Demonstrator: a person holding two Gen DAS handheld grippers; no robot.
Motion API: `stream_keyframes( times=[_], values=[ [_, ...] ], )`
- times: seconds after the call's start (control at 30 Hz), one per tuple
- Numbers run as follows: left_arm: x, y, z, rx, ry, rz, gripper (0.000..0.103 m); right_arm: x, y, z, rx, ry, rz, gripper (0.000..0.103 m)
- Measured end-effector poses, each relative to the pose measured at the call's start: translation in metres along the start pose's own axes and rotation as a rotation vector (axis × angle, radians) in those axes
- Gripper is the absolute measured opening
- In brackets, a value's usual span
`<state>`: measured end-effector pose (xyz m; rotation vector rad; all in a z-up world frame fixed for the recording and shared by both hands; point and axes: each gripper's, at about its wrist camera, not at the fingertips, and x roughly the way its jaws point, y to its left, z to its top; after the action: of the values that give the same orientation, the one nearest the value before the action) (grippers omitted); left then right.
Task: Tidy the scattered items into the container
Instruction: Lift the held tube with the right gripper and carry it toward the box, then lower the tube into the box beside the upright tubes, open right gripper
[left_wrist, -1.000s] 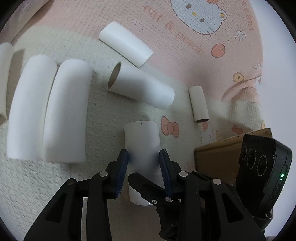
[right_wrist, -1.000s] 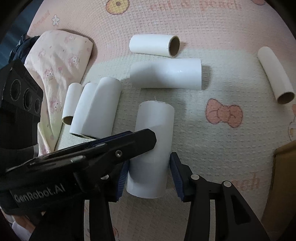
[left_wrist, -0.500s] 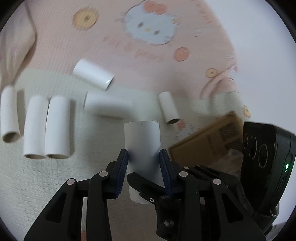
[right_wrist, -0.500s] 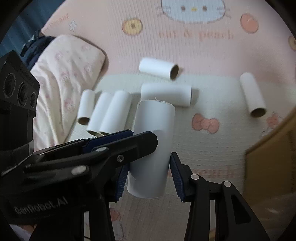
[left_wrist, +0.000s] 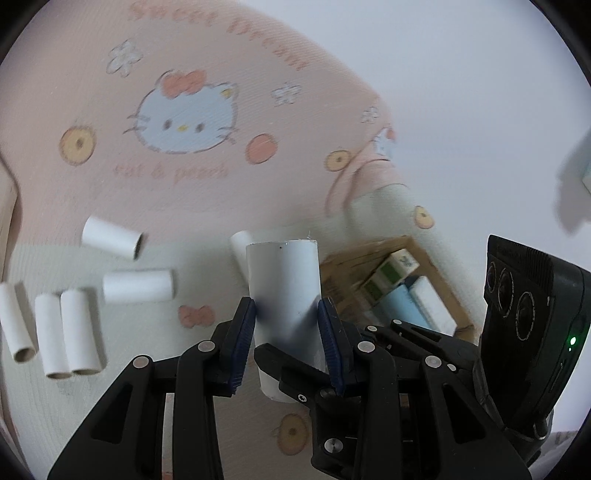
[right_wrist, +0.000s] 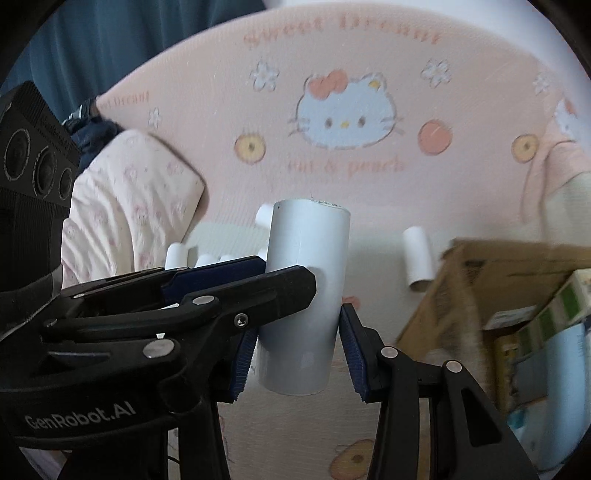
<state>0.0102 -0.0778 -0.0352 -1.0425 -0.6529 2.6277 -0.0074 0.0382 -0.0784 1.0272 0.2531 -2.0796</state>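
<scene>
White tube, plain and smooth, is clamped by both the left gripper and right gripper, above a pink blanket printed "Sweet Dream". "GenRobot.AI" marks the left gripper. Cardboard box sits right.

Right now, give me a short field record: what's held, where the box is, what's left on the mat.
held item: one white tube, lifted off the mat
left tongs: shut on the white tube
right tongs: shut on the same tube, crossing the left tongs
cardboard box: open, to the right of the tube, already holds cartons
loose tubes: at least six lying on the mat
mat: pink and cream, cartoon cat print
</scene>
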Motion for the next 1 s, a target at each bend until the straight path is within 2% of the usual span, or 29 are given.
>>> stream_keyframes(
  times=[0.33,0.43,0.57,0.8,1.0],
  values=[
    [-0.011,-0.057,0.015,0.13,-0.034,0.007,0.038,-0.05,-0.022,0.009,0.031,-0.092,-0.038,0.042],
    [-0.007,-0.07,0.019,0.163,-0.022,-0.001,0.038,-0.061,-0.027,0.009,0.025,-0.114,-0.071,0.042],
    [0.004,-0.083,0.027,0.178,0.027,-0.011,0.038,-0.069,-0.04,0.007,0.044,-0.116,-0.084,0.042],
    [0.036,-0.107,0.043,0.182,0.163,-0.039,0.038,-0.075,-0.075,0.01,0.086,-0.079,-0.104,0.041],
    [0.065,-0.134,0.05,0.233,0.249,-0.045,0.038,-0.082,-0.114,0.012,0.135,-0.056,-0.101,0.041]
  ],
)
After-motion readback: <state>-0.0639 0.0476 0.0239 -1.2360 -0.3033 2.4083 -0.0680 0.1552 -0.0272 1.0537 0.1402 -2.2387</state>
